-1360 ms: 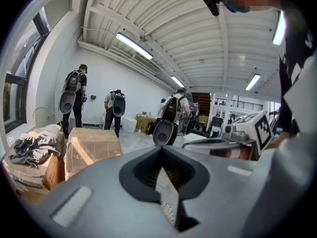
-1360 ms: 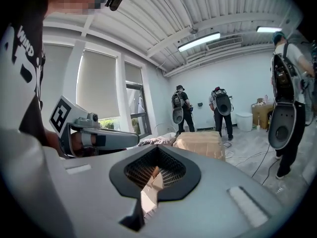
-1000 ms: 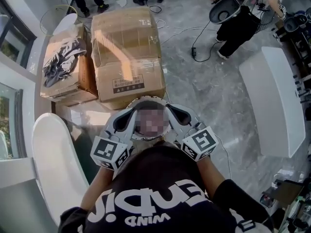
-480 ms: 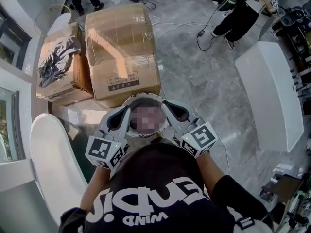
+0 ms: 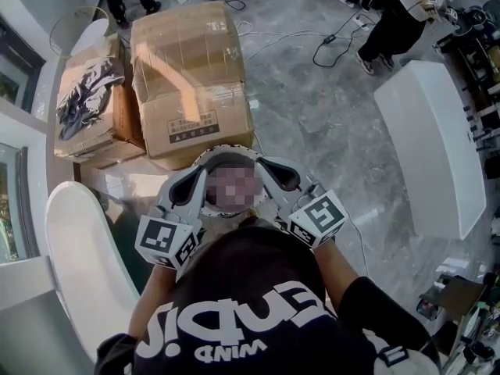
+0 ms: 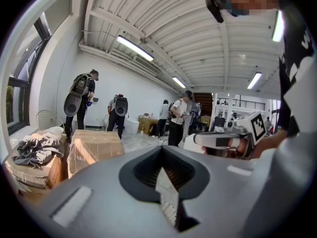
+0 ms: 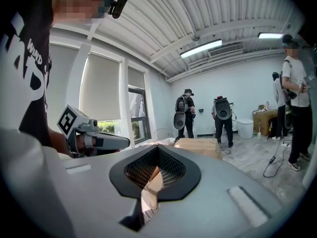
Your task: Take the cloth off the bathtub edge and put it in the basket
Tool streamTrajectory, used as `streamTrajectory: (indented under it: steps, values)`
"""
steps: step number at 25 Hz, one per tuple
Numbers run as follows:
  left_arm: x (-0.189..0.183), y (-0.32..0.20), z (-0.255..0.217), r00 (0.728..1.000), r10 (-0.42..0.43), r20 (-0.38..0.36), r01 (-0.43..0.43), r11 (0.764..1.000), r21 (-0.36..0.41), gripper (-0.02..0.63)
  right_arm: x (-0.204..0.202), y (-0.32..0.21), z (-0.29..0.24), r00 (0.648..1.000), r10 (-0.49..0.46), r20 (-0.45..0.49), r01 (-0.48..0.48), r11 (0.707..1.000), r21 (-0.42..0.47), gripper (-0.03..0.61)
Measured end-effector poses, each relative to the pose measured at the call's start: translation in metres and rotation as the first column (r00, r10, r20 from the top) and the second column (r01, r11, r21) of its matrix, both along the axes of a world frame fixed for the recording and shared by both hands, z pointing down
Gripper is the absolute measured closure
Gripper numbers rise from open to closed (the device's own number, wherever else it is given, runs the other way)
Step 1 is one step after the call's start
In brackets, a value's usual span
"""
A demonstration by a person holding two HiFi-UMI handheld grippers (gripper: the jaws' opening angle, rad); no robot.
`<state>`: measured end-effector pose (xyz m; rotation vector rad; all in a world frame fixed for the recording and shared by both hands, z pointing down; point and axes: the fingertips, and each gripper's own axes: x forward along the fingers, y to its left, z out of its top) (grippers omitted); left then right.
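Observation:
A crumpled dark grey cloth lies on a cardboard box at the far left, also visible in the left gripper view as the cloth. A white bathtub curves along the left wall. Beyond the boxes stands a round wire basket, seen as the basket by the window. Both grippers are raised in front of the holder's face. My left gripper is shut and empty, its jaws pressed together. My right gripper is likewise shut on nothing.
A large taped cardboard box stands right of the cloth's box. Another white tub sits at the right. Cables trail over the marble floor. Several people stand at the far end.
The view has drifted a little, so the boxes sit higher and further left. Both grippers stay shut by the face. The person at the top right has moved further off.

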<state>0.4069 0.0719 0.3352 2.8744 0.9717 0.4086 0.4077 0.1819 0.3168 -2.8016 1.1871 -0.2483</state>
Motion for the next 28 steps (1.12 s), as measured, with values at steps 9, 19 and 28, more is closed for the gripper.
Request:
streamTrajectory:
  steps: [9,19,28]
  values:
    - [-0.003,-0.002,0.000,1.000,-0.015,0.005,0.015,1.000,0.001,0.617,-0.003,-0.003,-0.006,0.999,-0.031,-0.008,0.031,0.999,0.006,0.572]
    - [-0.008,-0.002,0.001,1.000,-0.020,0.011,0.020,1.000,-0.001,0.617,-0.007,-0.001,-0.005,0.999,-0.036,-0.001,0.036,0.999,0.021,0.572]
    - [-0.013,0.000,0.002,1.000,-0.023,0.011,0.023,1.000,0.000,0.617,-0.011,-0.001,-0.009,0.999,-0.045,-0.015,0.045,0.999,-0.003,0.572]
